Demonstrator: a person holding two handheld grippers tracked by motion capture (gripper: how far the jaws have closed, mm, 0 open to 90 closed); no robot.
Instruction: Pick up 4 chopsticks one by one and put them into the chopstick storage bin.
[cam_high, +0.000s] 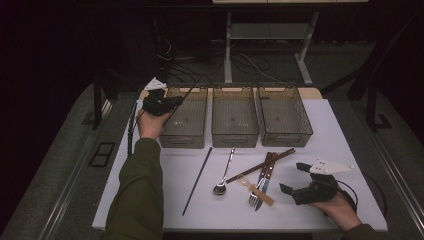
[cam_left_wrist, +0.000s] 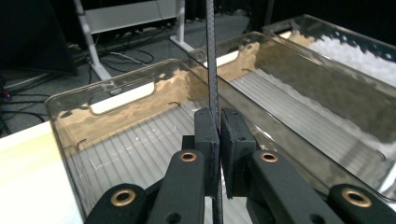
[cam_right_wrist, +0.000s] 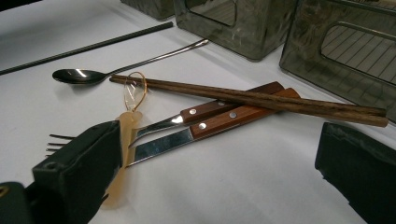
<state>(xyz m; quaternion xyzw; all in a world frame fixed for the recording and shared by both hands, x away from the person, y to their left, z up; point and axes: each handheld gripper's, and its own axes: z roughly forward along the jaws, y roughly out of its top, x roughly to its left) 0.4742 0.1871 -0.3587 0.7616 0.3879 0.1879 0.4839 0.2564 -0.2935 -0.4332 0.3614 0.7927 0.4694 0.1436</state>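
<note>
The left gripper (cam_high: 165, 104) is seen above the near-left corner of the left bin (cam_high: 192, 134). Its jaws are clamped together on a thin black chopstick (cam_left_wrist: 213, 70); in the left gripper view the stick is pinched between the two pads (cam_left_wrist: 205, 135) and runs upright past them, over the ribbed floor of the left bin. In the high view the stick slants from the gripper up towards that bin's far rim.

A second black chopstick (cam_high: 197, 181) is left lying on the white table (cam_high: 340, 140), in front of the left bin and just left of the spoon (cam_high: 223, 175).

To the right of the left bin the middle bin (cam_high: 235, 135) and the right bin (cam_high: 287, 137) are lined up in one row.

In front of the middle bin, a brown wooden chopstick pair (cam_right_wrist: 261, 99) is laid across the wooden handles of a fork (cam_high: 256, 192) and a knife (cam_right_wrist: 215, 128). A pale tool with a wire loop (cam_right_wrist: 128, 121) is lying beside them.

The right gripper (cam_high: 296, 179) is held low over the table, well to the right of the left bin and just right of the cutlery. Its jaws are spread wide apart, with nothing between them.
</note>
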